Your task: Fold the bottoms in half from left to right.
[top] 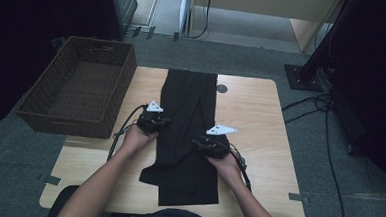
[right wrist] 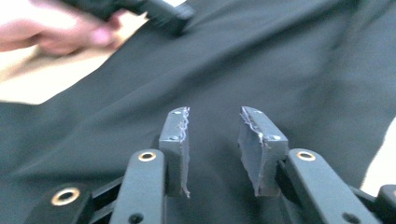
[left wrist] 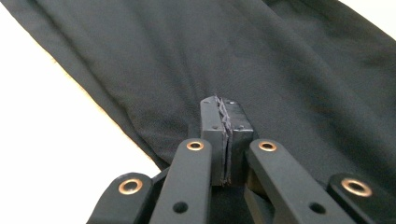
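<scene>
Lying lengthwise down the desk [top: 260,117]: black trousers [top: 189,133]. I am keeping my left fingers [left wrist: 226,122] pressed together on its left edge, possibly pinching cloth; my right fingers [right wrist: 215,140] are hovering parted above it.

The trousers [top: 187,133] are plain black, lying on a pale wood-grain desk [top: 260,122]. The woven basket [top: 77,90] is dark brown (floor [top: 328,160] beneath: grey-green). Each hand-held gripper is black with grey pads [right wrist: 175,140].

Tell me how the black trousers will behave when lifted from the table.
The black trousers lie flat and creased, so they will probably drape limply. Thin smooth cloth may slide between pads. The left gripper looks shut over them, whether pinching fabric is unclear.
</scene>
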### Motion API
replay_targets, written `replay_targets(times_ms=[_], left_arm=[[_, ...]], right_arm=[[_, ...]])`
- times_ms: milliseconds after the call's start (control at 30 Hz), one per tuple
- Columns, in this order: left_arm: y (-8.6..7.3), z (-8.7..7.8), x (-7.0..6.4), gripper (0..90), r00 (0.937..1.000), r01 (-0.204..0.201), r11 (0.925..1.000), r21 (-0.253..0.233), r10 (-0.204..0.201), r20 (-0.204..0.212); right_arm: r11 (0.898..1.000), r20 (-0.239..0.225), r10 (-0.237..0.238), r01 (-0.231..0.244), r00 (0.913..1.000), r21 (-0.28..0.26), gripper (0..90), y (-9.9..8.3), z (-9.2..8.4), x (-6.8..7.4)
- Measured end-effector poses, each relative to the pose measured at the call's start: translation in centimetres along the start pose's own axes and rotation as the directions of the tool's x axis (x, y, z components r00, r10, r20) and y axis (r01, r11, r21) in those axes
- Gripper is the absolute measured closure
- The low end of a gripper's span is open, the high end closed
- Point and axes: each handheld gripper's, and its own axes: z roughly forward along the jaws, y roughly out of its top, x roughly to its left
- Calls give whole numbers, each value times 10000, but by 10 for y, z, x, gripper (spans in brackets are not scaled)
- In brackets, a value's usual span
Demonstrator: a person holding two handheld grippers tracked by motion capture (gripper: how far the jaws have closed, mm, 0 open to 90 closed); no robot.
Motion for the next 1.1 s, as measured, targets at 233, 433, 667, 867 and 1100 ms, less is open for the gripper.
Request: replay_targets(times_ms=[233,433,667,867,1100], left_arm=[[0,0,-1,896,9998,185,9998,4,-185,-47],[1,0,-2,895,9997,201,9998,80,-200,-103],[0,0,-2,884,9997,192,9998,17,-192,-118],[-1,-1,-2,856,9996,290,9996,-19,-290,2],[-1,-1,-2,796,9989,426,9991,-68,-425,179]], right_arm=[[9933,971,1020,-960,9900,-644,485,23,16,-42],[9981,2081,561,-492,9765,-382,407,39,35,-66],[9971,2398,635,-717,9687,254,402,47,56,-82],[9992,2593,319,-370,9653,146,478,50,65,-77],[9994,1801,233,-277,9834,221,871,51,65,-73]])
